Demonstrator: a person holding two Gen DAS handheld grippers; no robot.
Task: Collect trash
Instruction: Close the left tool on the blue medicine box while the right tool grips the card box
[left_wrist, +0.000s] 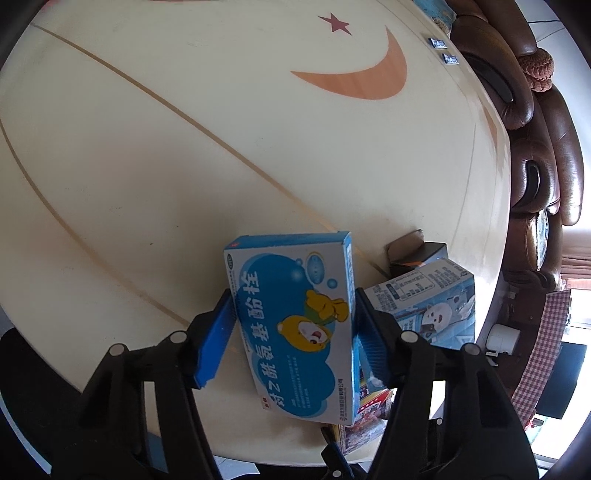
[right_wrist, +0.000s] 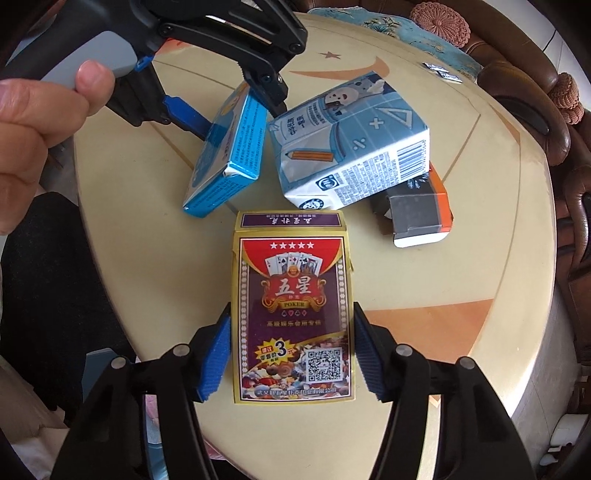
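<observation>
My left gripper (left_wrist: 291, 328) is shut on a blue medicine box with a cartoon bear (left_wrist: 295, 325), held tilted above the round cream table (left_wrist: 147, 147). The right wrist view shows that box (right_wrist: 229, 147) between the left gripper's fingers (right_wrist: 184, 114). My right gripper (right_wrist: 291, 350) is shut on a purple and gold poker card box (right_wrist: 291, 314), held over the table. A blue and white milk carton (right_wrist: 351, 144) lies on the table beyond it, also seen in the left wrist view (left_wrist: 432, 306). A small grey and orange open box (right_wrist: 417, 210) lies beside the carton.
Two small blue packets (left_wrist: 443, 51) lie near the table's far right edge. A brown leather sofa (left_wrist: 535, 147) curves round the table's right side. A moon and star pattern (left_wrist: 362, 77) marks the tabletop. A person's hand (right_wrist: 44, 110) holds the left gripper.
</observation>
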